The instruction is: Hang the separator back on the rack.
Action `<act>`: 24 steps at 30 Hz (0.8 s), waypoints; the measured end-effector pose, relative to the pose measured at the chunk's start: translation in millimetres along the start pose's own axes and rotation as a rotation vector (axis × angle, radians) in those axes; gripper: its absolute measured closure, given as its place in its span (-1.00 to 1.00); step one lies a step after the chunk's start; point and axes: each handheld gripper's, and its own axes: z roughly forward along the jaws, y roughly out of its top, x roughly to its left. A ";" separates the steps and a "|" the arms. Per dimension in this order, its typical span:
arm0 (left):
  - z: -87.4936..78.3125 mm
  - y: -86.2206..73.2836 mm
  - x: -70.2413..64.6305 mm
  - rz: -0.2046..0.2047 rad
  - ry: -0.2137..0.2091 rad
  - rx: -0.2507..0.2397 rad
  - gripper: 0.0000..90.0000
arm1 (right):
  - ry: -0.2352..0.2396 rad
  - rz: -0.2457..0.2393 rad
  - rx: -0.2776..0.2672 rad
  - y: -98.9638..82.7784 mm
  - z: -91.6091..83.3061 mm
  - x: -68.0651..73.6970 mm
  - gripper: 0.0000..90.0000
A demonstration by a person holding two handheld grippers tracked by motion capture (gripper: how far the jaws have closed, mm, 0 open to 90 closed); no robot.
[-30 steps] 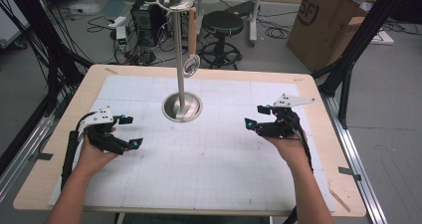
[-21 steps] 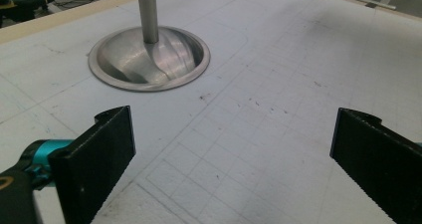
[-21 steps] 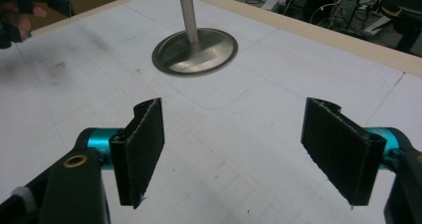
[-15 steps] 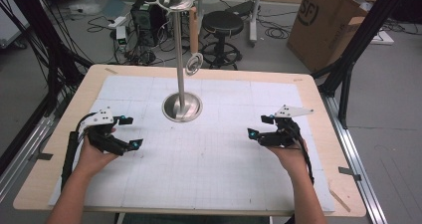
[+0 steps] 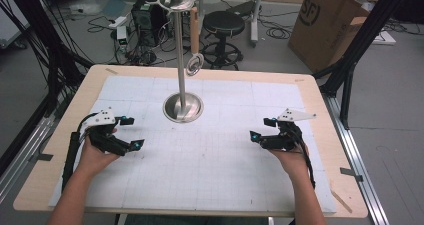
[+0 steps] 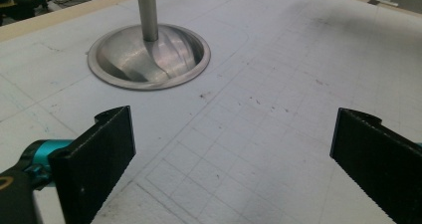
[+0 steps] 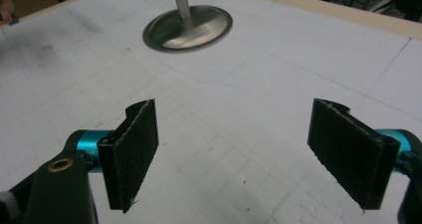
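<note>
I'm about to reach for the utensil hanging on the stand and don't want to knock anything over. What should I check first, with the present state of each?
1. Right gripper jaws open with nothing between them: ok; they have just been opening.
2. Left gripper jaws open and empty: ok.
3. Stand upright, its base flat on the mat: ok.
4. Utensil hangs from the stand's top: ok; how securely it hangs: cannot tell.
5. Mat between both grippers and the base free of obstacles: ok.
6. Grippers well apart from each other: ok.
</note>
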 end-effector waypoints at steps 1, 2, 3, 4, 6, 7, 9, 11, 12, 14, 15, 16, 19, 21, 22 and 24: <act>-0.1 0.1 0.3 0.002 -0.001 0.002 -0.90 | -0.001 0.001 0.002 -1.7 -0.5 -0.4 -0.59; 0.1 0.2 0.4 0.001 0.001 0.000 -0.90 | -0.003 0.003 0.001 -2.7 -1.0 -0.7 -0.60; 0.6 0.5 0.0 0.001 0.002 0.001 -0.90 | -0.004 0.005 0.004 -4.0 -2.4 -1.1 -0.61; 1.1 0.7 -0.5 0.001 0.000 0.003 -0.90 | -0.008 0.009 0.004 -5.3 -4.0 -1.6 -0.61; 2.7 1.4 -1.2 0.006 -0.005 0.003 -0.90 | -0.018 0.008 -0.006 -7.4 -6.6 -2.3 -0.62; 3.8 1.6 -1.3 0.011 -0.007 0.005 -0.90 | -0.017 0.004 -0.005 -8.0 -7.3 -2.7 -0.62; 6.1 2.3 -0.9 0.009 -0.009 0.006 -0.90 | -0.018 0.009 0.000 -9.3 -8.0 -2.8 -0.62; 8.1 2.4 -0.4 0.011 -0.014 0.005 -0.90 | -0.019 0.004 0.005 -10.1 -8.0 -3.3 -0.62; 9.0 2.2 -0.3 0.010 -0.018 0.007 -0.90 | -0.022 0.004 0.008 -10.5 -8.4 -3.1 -0.62; 11.3 1.3 -0.2 0.014 -0.023 0.018 -0.90 | -0.024 0.003 0.009 -11.2 -9.1 -2.5 -0.62; 11.6 1.1 -0.4 0.014 -0.023 0.023 -0.90 | -0.024 0.001 0.008 -11.3 -9.5 -2.6 -0.62; 11.9 1.0 -0.8 0.015 -0.025 0.023 -0.90 | -0.026 0.005 0.007 -11.2 -10.0 -2.6 -0.62; 10.7 1.8 -1.0 0.016 -0.023 0.013 -0.90 | -0.027 0.007 0.005 -11.2 -9.6 -3.1 -0.62; 9.9 1.6 -0.5 0.011 -0.020 0.014 -0.90 | -0.026 0.005 0.011 -11.6 -8.0 -3.5 -0.62; 9.8 1.4 -0.1 0.011 -0.020 0.017 -0.90 | -0.026 0.007 0.014 -11.9 -7.5 -4.0 -0.63; 10.2 1.2 -0.2 0.012 -0.020 0.019 -0.90 | -0.024 0.010 0.015 -12.5 -6.5 -4.6 -0.62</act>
